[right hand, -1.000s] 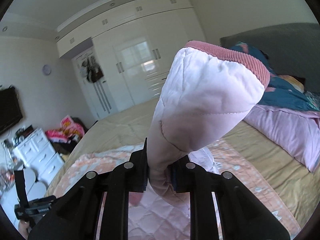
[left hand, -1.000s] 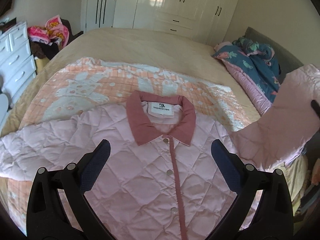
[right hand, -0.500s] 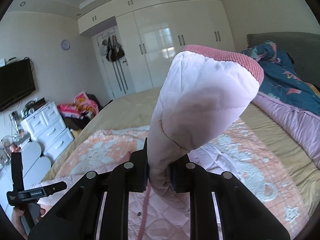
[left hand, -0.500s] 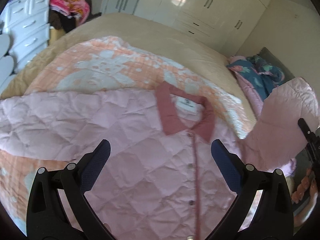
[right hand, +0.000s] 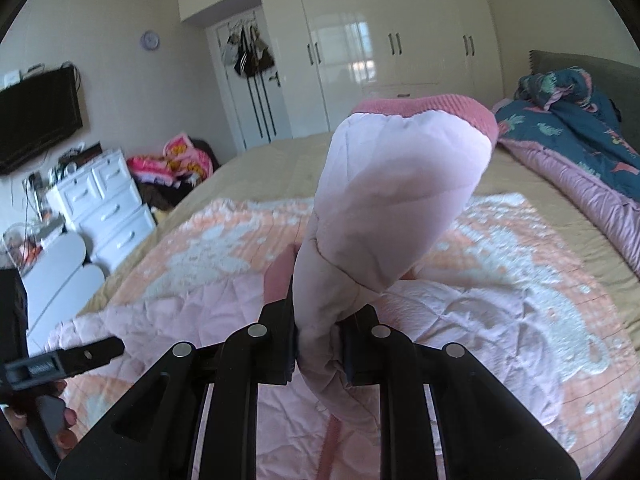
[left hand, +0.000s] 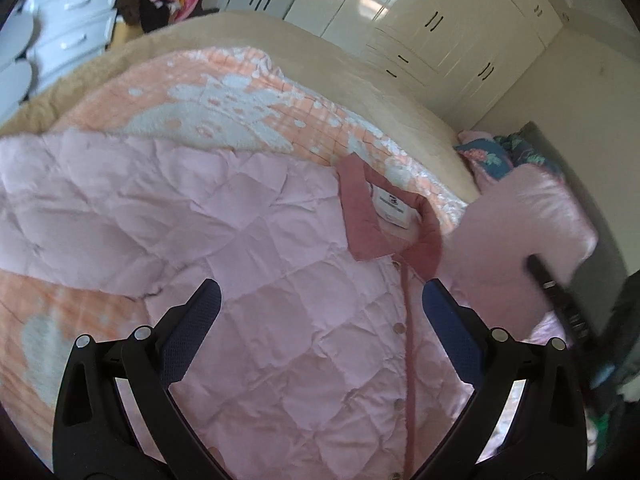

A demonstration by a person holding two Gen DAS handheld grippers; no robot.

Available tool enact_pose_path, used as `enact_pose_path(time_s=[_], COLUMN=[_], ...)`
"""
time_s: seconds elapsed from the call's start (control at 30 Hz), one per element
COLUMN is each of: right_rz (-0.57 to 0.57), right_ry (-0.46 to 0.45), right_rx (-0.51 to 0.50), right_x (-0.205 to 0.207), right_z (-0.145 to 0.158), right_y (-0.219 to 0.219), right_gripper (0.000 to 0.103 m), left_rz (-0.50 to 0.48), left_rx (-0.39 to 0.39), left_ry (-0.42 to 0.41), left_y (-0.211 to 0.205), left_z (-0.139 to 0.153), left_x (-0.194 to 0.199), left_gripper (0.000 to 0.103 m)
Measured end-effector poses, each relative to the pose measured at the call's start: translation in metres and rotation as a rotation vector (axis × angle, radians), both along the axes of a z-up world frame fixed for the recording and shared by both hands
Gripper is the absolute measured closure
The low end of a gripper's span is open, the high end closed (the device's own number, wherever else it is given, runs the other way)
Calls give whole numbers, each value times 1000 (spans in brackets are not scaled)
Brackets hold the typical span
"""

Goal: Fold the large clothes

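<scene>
A pink quilted jacket point(left hand: 280, 280) with a darker pink collar point(left hand: 360, 216) lies front up on an orange-and-white blanket point(left hand: 224, 92) on the bed. My left gripper point(left hand: 320, 300) hovers open above its chest, nothing between the blue pads. My right gripper point(right hand: 320, 344) is shut on one sleeve point(right hand: 392, 200); the sleeve stands up in front of the lens, its ribbed cuff point(right hand: 432, 106) at the top. In the left wrist view that lifted sleeve point(left hand: 520, 232) hangs over the jacket's right side, with the right gripper point(left hand: 560, 300) as a dark bar beneath it. The other sleeve point(left hand: 60, 208) lies spread out to the left.
A blue floral duvet point(right hand: 580, 128) with pink lining is heaped by the headboard at the right. White drawers point(right hand: 104, 208) and a heap of bright clothes point(right hand: 176, 160) stand beyond the bed's left side. White wardrobes point(right hand: 380, 40) line the far wall. A hand point(right hand: 60, 424) holds the left gripper point(right hand: 64, 360).
The right gripper has carried the sleeve leftward and lower, over the jacket's body. The left gripper has shifted and rolled, so the jacket now lies slanted and closer in its view.
</scene>
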State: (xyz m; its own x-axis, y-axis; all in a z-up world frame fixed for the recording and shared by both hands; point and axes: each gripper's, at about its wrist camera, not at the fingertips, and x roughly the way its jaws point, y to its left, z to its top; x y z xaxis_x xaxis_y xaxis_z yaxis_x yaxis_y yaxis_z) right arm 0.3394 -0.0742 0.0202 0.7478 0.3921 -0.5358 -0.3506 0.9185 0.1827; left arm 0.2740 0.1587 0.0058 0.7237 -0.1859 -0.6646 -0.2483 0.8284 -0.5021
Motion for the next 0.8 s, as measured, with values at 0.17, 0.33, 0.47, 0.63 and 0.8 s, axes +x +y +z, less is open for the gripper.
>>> enact_pose_path(time_s=[0.17,0.33,0.47,0.63,0.8], right_rz=[30,83,136,202,263], right_ry=[42,91,125,177,239], right_rx=[-43,-97,-139,-156,-121], right_x=[1,-5,-15,-26,-42], right_z=[-30,-62,-82,-96,-95], right_y=[27,56,79,97,89], right_gripper=[86,83,76,54,25], left_rz=[-43,-68,-74,-111,-146], left_rx=[-49,-119,-169,-301,-396], left_ry=[-23,-61,-75,-67,-6], left_y=[2,6,8,9,2], left_z=[-5,-3,-4,-19,-43], left_x=[4,4,5,12,21], left_gripper=[8,8,8,8,8])
